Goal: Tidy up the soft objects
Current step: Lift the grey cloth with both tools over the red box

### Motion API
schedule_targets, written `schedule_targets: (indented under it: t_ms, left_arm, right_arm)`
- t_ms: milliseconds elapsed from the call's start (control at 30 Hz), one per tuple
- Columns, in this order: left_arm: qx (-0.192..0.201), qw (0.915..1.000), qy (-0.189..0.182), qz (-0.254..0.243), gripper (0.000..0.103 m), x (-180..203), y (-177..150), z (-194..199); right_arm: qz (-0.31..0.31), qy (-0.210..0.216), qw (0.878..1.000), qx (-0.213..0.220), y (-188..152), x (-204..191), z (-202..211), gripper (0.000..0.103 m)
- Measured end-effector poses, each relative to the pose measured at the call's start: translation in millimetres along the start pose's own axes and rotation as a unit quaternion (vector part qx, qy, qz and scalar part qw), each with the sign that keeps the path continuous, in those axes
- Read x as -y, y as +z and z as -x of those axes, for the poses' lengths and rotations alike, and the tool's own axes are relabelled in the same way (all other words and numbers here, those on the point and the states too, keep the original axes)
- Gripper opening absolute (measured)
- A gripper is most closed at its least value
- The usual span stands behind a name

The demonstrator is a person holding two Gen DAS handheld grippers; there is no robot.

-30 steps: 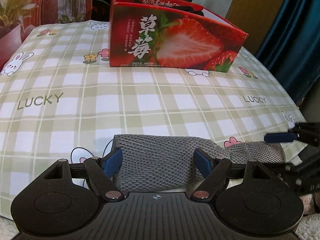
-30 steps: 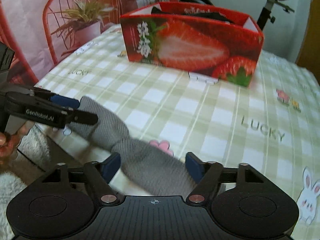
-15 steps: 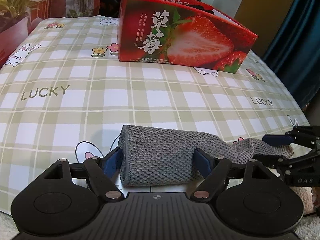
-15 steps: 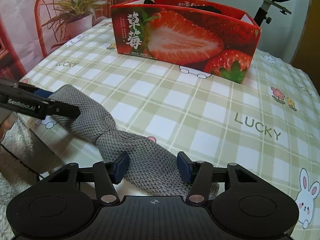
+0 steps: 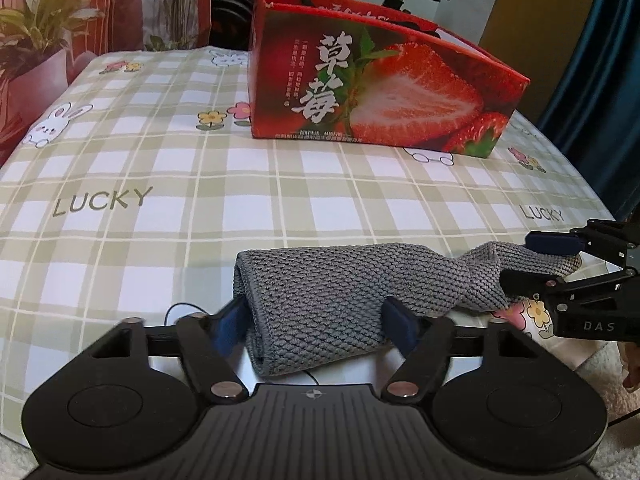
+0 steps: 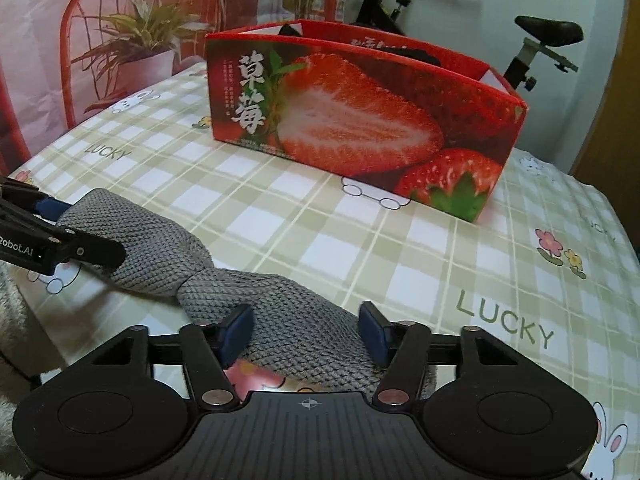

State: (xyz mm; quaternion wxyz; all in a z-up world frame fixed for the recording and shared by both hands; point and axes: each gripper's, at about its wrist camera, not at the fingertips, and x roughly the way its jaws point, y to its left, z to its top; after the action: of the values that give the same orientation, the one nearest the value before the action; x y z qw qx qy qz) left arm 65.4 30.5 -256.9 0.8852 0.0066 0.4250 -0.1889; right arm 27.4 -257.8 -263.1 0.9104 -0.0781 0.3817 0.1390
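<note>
While jaws close, left hand-held gripper [image 5: 318, 320] straddles grey cloth [image 5: 352, 284], right hand-held gripper [image 6: 306, 330] opening astride it.

Home: exercise bike [image 6: 532, 52], bunny-print bedsheet [image 5: 120, 184].

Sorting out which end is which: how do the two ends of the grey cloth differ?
The grey cloth is broad and folded flat at the end between the left tool's closing pads; the end at the right tool, whose pads are opening, is narrower, past a twisted waist. Both ends lie on the checked bedsheet.
</note>
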Motion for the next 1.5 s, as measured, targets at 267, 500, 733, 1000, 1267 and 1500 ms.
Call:
schedule_targets:
  t_ms: [267,500,733,1000,1267,1500]
  left_arm:
    - [0.016,0.9998,-0.011,0.005,0.030,-2,2,2]
    - [0.015,0.9998,-0.010,0.012,0.029,-2,2,1]
    - [0.011,0.9997,-0.012,0.016,0.030,-3,2,-1]
    - [0.041,0.9986,-0.032,0.013,0.022,-3,11,11]
    - [0.152,0.9872,-0.025,-0.042,0.021,13,75,59]
    - [0.207,0.9761,-0.010,-0.065,0.021,32,150,66]
  right_arm:
    - [-0.047,-0.010,0.999,0.007,-15,21,12,0.063]
    - [-0.097,-0.020,0.995,-0.010,-26,37,17,0.070]
    - [-0.147,0.012,0.989,-0.008,-34,47,16,0.055]
    - [-0.144,0.051,0.988,0.029,-15,47,24,0.017]
    - [-0.100,0.048,0.985,0.130,49,62,62,0.017]
    - [-0.044,0.017,0.981,0.186,126,84,67,0.017]
